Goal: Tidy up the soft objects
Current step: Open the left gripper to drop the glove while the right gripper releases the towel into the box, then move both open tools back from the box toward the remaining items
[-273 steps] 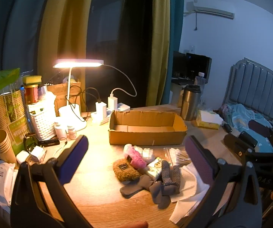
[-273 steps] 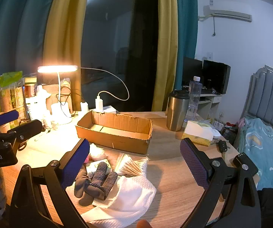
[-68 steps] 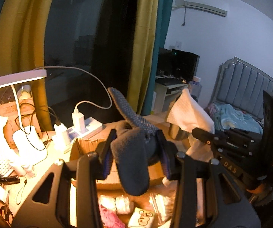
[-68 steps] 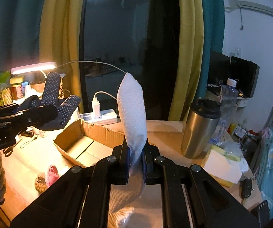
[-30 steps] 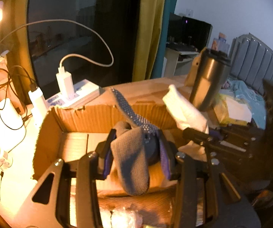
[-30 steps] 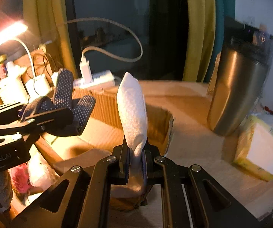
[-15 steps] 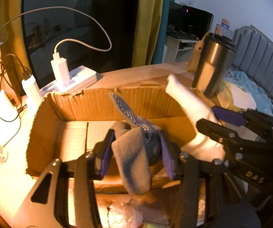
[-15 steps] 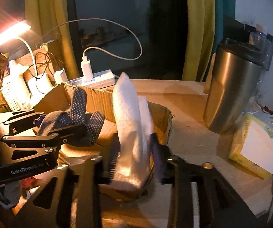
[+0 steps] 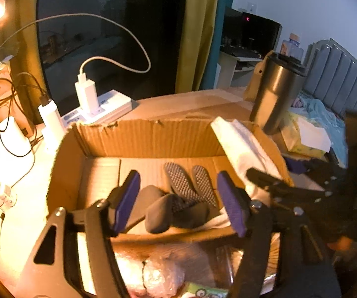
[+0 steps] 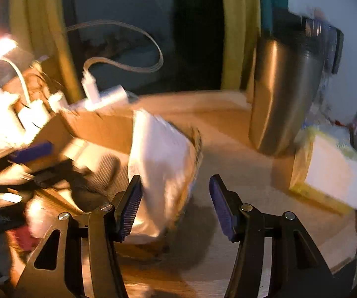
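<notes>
A cardboard box (image 9: pixel 143 136) stands open on the wooden desk. Grey dotted gloves (image 9: pixel 178 198) lie on its floor near the front wall. My left gripper (image 9: pixel 178 203) is open just above them and holds nothing. A white cloth (image 9: pixel 243 146) is draped over the box's right end; it also shows in the right wrist view (image 10: pixel 161 164). My right gripper (image 10: pixel 176 206) is open and empty, just right of the cloth. The right wrist view is blurred.
A steel tumbler (image 9: pixel 275 94) (image 10: pixel 280 94) stands right of the box, with a tissue pack (image 10: pixel 327 171) beside it. A power strip with chargers (image 9: pixel 96 106) lies behind the box. Plastic-wrapped soft items (image 9: pixel 153 273) lie in front of it.
Both grippers have opened. The gloves dropped from the left gripper into the box, and the white cloth left the right gripper and now hangs over the box's right end.
</notes>
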Available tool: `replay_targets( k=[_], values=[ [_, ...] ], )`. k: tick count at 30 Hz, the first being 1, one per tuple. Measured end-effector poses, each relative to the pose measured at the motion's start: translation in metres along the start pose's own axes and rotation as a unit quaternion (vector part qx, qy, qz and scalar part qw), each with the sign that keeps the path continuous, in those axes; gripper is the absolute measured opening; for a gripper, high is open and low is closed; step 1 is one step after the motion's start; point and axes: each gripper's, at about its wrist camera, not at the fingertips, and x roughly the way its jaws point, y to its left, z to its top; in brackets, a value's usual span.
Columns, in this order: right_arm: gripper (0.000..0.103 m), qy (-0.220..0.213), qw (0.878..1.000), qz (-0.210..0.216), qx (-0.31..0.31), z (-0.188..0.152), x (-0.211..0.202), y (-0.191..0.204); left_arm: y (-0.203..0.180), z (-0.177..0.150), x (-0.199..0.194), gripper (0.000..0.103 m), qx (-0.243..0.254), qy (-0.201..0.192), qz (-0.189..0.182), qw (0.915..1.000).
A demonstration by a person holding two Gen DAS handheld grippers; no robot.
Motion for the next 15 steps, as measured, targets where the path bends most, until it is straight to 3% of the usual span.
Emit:
replay_targets(
  k=[3,15],
  values=[
    [0.058,0.016,1.000,0.000,0.010,-0.004,0.009,-0.003,0.000,-0.001,-0.003,0.074,-0.002,-0.003,-0.003,1.0000],
    [0.059,-0.033,0.999,-0.005,0.000,0.002,-0.039,0.008,0.002,0.001,-0.033,0.075,-0.005,-0.034,-0.009,0.9994]
  ],
)
